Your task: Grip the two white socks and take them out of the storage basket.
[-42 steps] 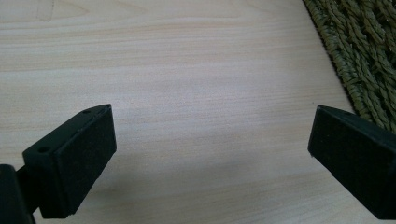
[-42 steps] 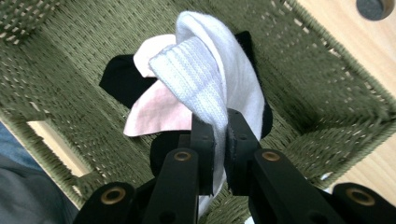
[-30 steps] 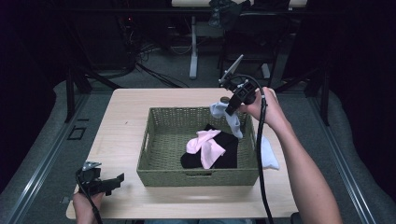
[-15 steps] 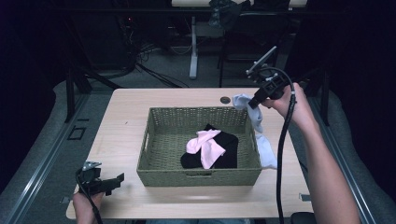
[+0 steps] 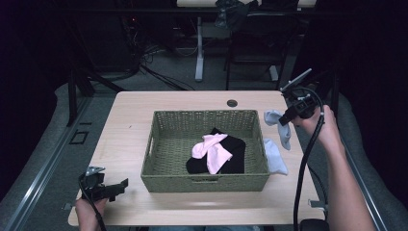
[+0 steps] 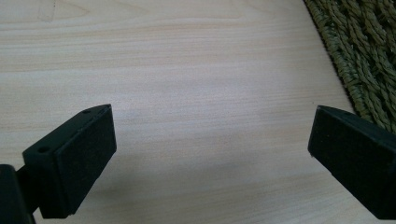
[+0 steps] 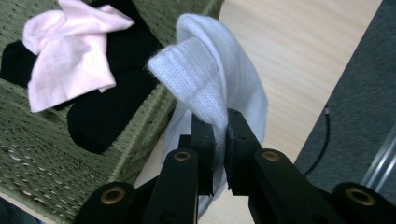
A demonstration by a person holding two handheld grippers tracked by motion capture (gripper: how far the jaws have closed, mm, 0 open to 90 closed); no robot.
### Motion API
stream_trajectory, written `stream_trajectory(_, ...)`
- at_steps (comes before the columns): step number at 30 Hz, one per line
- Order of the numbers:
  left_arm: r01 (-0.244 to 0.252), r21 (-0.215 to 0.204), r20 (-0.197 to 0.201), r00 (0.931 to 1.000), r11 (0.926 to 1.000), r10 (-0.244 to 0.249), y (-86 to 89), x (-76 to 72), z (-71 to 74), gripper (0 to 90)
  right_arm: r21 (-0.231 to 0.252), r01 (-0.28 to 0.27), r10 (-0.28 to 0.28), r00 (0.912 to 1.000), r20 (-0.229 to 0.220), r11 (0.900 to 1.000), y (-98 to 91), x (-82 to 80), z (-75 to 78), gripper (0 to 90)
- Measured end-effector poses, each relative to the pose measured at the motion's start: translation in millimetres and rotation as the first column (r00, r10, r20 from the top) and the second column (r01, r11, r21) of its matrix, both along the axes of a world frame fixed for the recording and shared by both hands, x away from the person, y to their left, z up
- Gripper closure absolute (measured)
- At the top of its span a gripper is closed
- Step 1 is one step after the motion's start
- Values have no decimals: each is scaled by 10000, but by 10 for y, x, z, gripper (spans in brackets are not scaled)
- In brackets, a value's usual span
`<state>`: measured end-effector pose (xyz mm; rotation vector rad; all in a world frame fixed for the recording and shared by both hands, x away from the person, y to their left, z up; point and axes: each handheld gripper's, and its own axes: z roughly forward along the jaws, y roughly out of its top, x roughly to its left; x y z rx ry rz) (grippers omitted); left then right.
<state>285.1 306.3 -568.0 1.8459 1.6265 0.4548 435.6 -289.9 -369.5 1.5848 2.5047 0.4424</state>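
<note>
My left claw (image 5: 115,186) rests wide open and empty on the near left corner of the desk (image 5: 134,120), just beside the basket's front corner; in the left gripper view there is bare wood between its jaws.

Further out, my right claw (image 7: 219,135) is clenched on a white sock (image 7: 210,79), the ribbed fabric pinched between the pads and folding over above them. A second ago this claw hung over the far right corner of the woven basket (image 5: 163,144); now it has swung out past the right rim, and the sock (image 5: 281,127) dangles over the desk beside the basket. Below it, nearer to me, another white sock (image 5: 275,156) lies on the desk against the basket's right wall.

Inside the basket a pink sock (image 5: 211,151) lies on top of a black one (image 5: 238,154).

I judge I am emptying the basket sock by sock: this white one is clear of it and ready to be laid by its mate.
</note>
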Motion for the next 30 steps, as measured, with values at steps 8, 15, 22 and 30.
stream_trajectory(8,46,-46,17,10000,10000,-46,-13,6,1,12,-96,559,-564,9963,-644,9984,-152,-1,-560,842)
stream_trajectory(15,69,-90,-36,10000,9999,-69,-13,16,-7,12,-126,766,-775,9922,-974,9970,-147,31,-971,840)
stream_trajectory(22,61,-80,-2,10000,9999,-61,-7,6,1,12,62,916,-899,9869,-1341,9958,-166,76,-1214,839)
stream_trajectory(30,109,-40,2,9999,9999,-109,-18,12,-3,12,70,1189,-1165,9815,-1518,9929,-168,67,-1465,781)
